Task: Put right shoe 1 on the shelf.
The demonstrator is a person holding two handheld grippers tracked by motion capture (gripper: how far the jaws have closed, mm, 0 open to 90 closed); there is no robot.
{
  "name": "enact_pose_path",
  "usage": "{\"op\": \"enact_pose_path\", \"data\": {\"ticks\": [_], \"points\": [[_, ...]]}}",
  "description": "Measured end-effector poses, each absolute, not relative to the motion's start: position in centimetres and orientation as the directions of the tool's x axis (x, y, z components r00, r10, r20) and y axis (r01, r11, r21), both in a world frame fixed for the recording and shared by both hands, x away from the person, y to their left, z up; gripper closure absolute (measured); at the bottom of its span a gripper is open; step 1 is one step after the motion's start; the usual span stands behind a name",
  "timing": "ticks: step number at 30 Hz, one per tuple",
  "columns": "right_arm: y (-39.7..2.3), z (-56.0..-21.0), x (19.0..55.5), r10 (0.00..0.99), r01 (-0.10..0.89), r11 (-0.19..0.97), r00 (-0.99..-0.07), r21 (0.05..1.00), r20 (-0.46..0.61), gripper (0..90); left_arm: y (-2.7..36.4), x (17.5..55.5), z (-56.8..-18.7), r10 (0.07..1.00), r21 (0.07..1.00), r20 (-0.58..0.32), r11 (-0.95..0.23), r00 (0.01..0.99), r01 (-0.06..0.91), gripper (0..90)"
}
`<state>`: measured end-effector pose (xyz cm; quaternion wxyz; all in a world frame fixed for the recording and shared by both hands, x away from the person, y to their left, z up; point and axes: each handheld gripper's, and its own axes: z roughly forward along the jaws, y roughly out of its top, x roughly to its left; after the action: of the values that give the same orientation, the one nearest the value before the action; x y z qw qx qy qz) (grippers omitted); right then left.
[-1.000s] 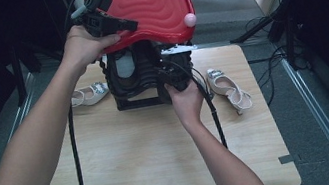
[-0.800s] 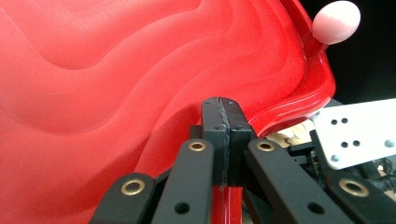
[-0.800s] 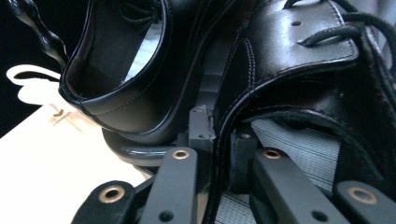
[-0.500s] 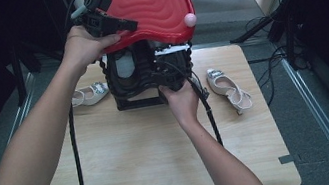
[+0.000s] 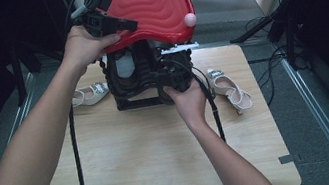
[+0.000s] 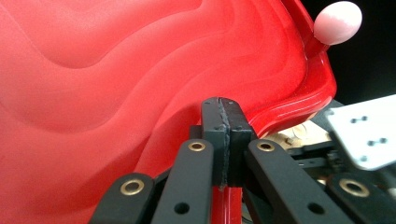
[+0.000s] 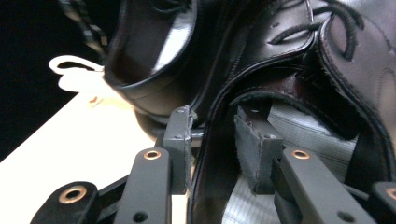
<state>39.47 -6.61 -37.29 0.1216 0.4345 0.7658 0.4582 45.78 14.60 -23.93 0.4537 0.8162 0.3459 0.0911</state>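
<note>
A red wavy lid [image 5: 147, 4] with a pink knob [image 5: 189, 19] is tilted up over a black open-frame box [image 5: 139, 103] that holds black leather shoes [image 5: 136, 72]. My left gripper [image 5: 128, 26] is shut on the lid's front rim [image 6: 280, 116], its pads [image 6: 217, 140] pressed together over it. My right gripper [image 5: 169, 74] reaches into the box from the right. Its jaws have just been opening. The edge of a black shoe [image 7: 280, 46] runs between its parted pads [image 7: 254, 149], which are not pressing on it. A second black shoe [image 7: 154, 56] lies behind.
One white sandal [image 5: 89, 93] lies left of the box and another [image 5: 228, 89] to its right, both on the wooden table [image 5: 154, 165]. Cables trail from both grippers across the tabletop. Dark stands and cables crowd the floor at the right.
My right hand has shifted slightly at the box's right side. The left hand and the raised lid have kept still.
</note>
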Motion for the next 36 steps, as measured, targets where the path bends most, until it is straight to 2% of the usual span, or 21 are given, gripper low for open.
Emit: {"op": "enact_pose_path", "data": {"ticks": [1, 4, 5, 8, 16, 21, 29, 33, 36], "points": [[-6.9, -37.1, 39.1, 0.771, 0.550, 0.207, -0.601, 0.809, 0.212, 69.2, 14.6, 45.8, -23.9, 0.647, 0.803, -0.166, -0.349, 0.744, 0.482, 90.0], [-7.9, -36.4, 38.0, 0.751, 0.545, 0.196, -0.618, 0.815, 0.232, 77.4, 14.6, 45.8, -23.9, 0.649, 0.802, -0.167, -0.349, 0.742, 0.486, 90.0], [-8.3, -36.2, 37.5, 0.742, 0.546, 0.195, -0.625, 0.815, 0.241, 83.3, 14.5, 45.8, -23.9, 0.650, 0.801, -0.167, -0.349, 0.742, 0.486, 90.0], [-9.1, -35.9, 36.5, 0.705, 0.561, 0.206, -0.653, 0.801, 0.276, 90.0, 14.5, 45.8, -23.9, 0.651, 0.800, -0.167, -0.350, 0.741, 0.488, 90.0], [-10.8, -37.6, 34.5, 0.617, 0.604, 0.224, -0.696, 0.765, 0.368, 90.0, 14.6, 45.9, -23.8, 0.652, 0.795, -0.180, -0.344, 0.737, 0.499, 90.0], [-11.1, -40.4, 34.1, 0.626, 0.587, 0.313, -0.718, 0.747, 0.302, 90.0, 14.7, 45.9, -24.0, 0.652, 0.800, -0.205, -0.318, 0.730, 0.509, 90.0], [-11.9, -42.4, 36.2, 0.627, 0.652, 0.241, -0.670, 0.719, 0.398, 90.0, 14.7, 45.9, -24.0, 0.655, 0.795, -0.213, -0.315, 0.725, 0.518, 90.0], [-10.7, -42.6, 35.8, 0.647, 0.629, 0.268, -0.679, 0.730, 0.348, 90.0, 14.6, 45.7, -24.0, 0.661, 0.797, -0.206, -0.315, 0.722, 0.516, 90.0], [-10.3, -42.5, 35.9, 0.650, 0.630, 0.244, -0.670, 0.737, 0.357, 90.0, 14.5, 45.7, -24.0, 0.663, 0.796, -0.199, -0.320, 0.722, 0.513, 90.0]]}}
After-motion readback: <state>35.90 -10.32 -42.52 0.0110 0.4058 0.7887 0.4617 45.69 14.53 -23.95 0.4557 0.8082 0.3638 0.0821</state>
